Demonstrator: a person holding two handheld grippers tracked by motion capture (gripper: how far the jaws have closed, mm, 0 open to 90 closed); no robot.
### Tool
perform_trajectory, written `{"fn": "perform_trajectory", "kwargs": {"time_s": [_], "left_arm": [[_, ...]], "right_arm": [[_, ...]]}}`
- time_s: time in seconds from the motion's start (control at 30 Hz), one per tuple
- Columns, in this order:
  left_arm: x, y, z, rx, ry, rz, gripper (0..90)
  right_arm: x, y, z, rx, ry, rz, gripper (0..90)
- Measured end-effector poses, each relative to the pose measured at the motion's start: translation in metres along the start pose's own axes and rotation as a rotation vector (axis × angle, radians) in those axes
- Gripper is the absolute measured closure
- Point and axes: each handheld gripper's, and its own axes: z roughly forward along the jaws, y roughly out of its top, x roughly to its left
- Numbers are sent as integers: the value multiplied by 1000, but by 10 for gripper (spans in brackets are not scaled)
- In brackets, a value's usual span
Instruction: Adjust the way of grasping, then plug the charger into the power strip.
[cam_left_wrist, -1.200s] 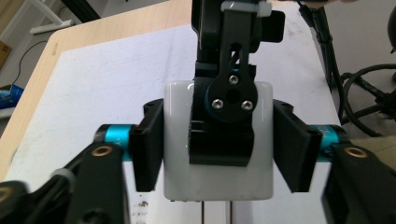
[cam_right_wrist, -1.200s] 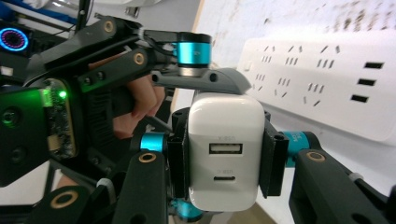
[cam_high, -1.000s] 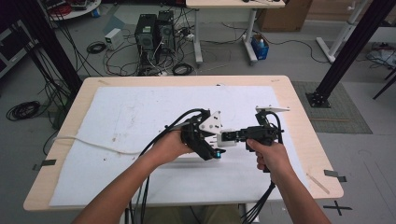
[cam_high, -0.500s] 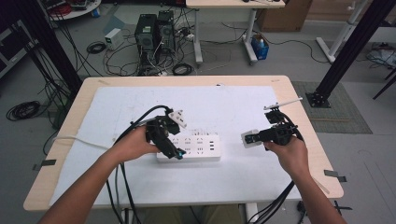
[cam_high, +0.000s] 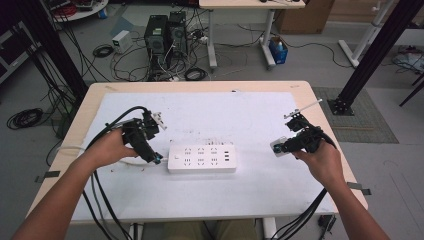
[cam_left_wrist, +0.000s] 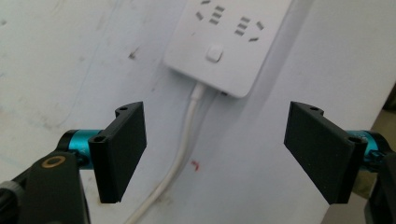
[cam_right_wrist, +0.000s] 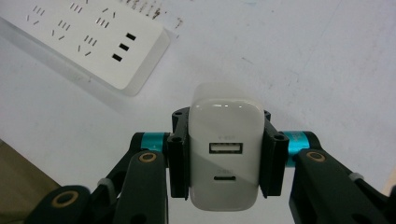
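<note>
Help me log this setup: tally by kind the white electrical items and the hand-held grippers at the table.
Power strip: 1
USB charger, clamped in the right hand-held gripper: 1
Hand-held grippers, counting the open left hand-held gripper: 2
Total: 4

Both grippers share one build: the left gripper (cam_left_wrist: 215, 144) and right gripper (cam_right_wrist: 226, 154) have flat black jaws on teal collars, black linkage arms with brass-coloured pivots, and black cables; the forearms are unsleeved
</note>
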Motion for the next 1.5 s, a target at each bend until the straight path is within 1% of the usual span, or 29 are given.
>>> {"fn": "perform_trajectory", "kwargs": {"time_s": [0.03,0.1,0.13,0.2,0.23,0.27,0.3,0.33,0.37,0.47,0.5,0.53,0.57,0.6,0.63,0.73,0.83,0.97,1.03,1.07,1.1,1.13,1.2,1.23,1.27,1.33,1.4,1.43,1.5], "left_arm": [[2,-5,-1,2,-3,-6,212],[6,-12,-4,24,6,3,212],[7,-15,-4,24,11,-11,212],[10,-18,-6,40,16,-11,212],[10,-20,-7,37,20,-15,212],[10,-21,-8,24,20,-30,212],[10,-21,-8,24,20,-30,212],[10,-22,-10,28,20,-17,212],[9,-22,-10,15,16,-28,212],[9,-23,-11,25,19,-17,212],[8,-23,-11,22,18,-22,212],[9,-23,-12,26,20,-12,212],[8,-24,-12,21,21,-19,212],[8,-24,-13,32,20,-11,212],[7,-25,-13,31,19,-21,212],[8,-28,-12,63,26,-18,212],[7,-30,-11,95,39,-18,212],[6,-31,-8,106,28,4,212],[5,-31,-6,104,29,-1,212],[5,-31,-6,104,29,-1,212],[5,-33,-5,109,32,8,212],[5,-34,-4,111,32,13,212],[4,-38,-1,102,36,6,212],[4,-39,1,107,32,10,212],[4,-39,1,107,32,10,212],[5,-43,5,104,28,-8,212],[6,-46,9,113,33,-9,212],[7,-47,9,125,36,-1,212],[7,-48,9,122,41,-2,212]], "right_arm": [[-1,1,-1,-5,-1,1,622],[-3,2,-2,-7,-4,-2,621],[-3,2,-2,-6,-3,-4,621],[-3,2,-3,1,-2,-8,621],[-3,1,-3,0,-2,-13,621],[-3,1,-4,1,-3,-13,621],[-3,1,-4,1,-3,-13,621],[-3,1,-4,-1,-2,-16,621],[-3,1,-5,-9,1,-11,621],[-1,3,-5,-21,11,-16,621],[0,4,-4,-23,15,-26,621],[2,6,-4,-23,15,-36,621],[4,7,-4,-25,20,-49,621],[7,8,-4,-25,27,-60,621],[10,10,-3,-28,35,-73,621],[21,17,1,-15,47,-136,621],[33,27,9,-1,53,-220,622],[52,42,26,16,82,-322,622],[62,50,36,40,99,-377,622],[62,50,36,40,99,-377,622],[75,62,48,82,106,-458,622],[79,66,50,91,102,-474,622],[86,74,57,107,113,-521,623],[89,79,60,113,115,-540,622],[89,79,60,113,115,-540,622],[95,90,69,141,131,-593,622],[98,95,75,157,138,-621,622],[100,98,78,162,139,-639,622],[103,102,82,167,141,-672,623]]}}
